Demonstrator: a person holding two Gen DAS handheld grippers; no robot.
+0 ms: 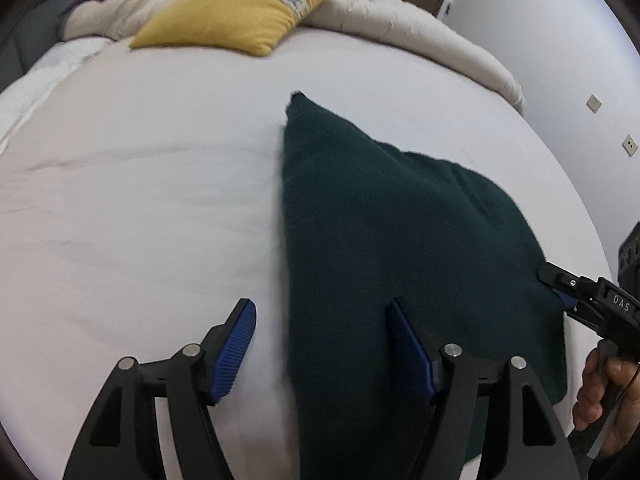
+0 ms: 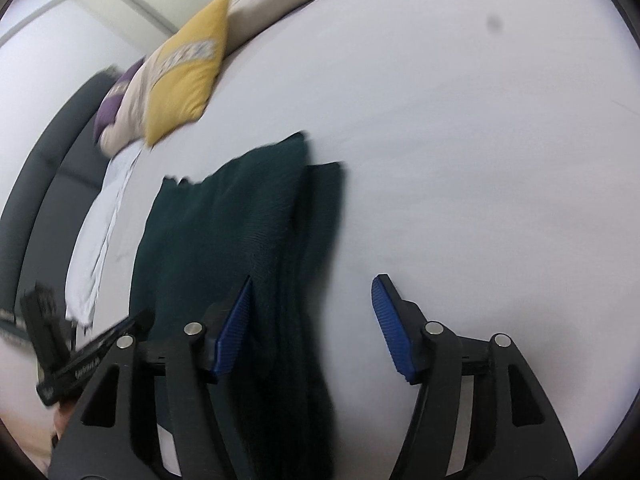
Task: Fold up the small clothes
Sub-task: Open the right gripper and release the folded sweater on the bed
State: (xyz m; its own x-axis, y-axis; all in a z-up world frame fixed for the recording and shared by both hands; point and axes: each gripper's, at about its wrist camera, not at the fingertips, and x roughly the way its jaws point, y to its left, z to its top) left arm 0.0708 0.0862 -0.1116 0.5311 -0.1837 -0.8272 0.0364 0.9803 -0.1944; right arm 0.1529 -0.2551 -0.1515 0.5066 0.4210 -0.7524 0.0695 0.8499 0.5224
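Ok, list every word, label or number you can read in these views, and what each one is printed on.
"DAS": white letters on the right gripper, seen from the left wrist view.
White lettering on the left gripper, seen from the right wrist view: too blurred to read.
Nothing readable on the dark green garment or yellow pillow.

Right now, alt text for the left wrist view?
A dark green knitted garment lies folded on a white bed, with the open left gripper straddling its near left edge. The right gripper sits at its right edge; a yellow pillow lies beyond.
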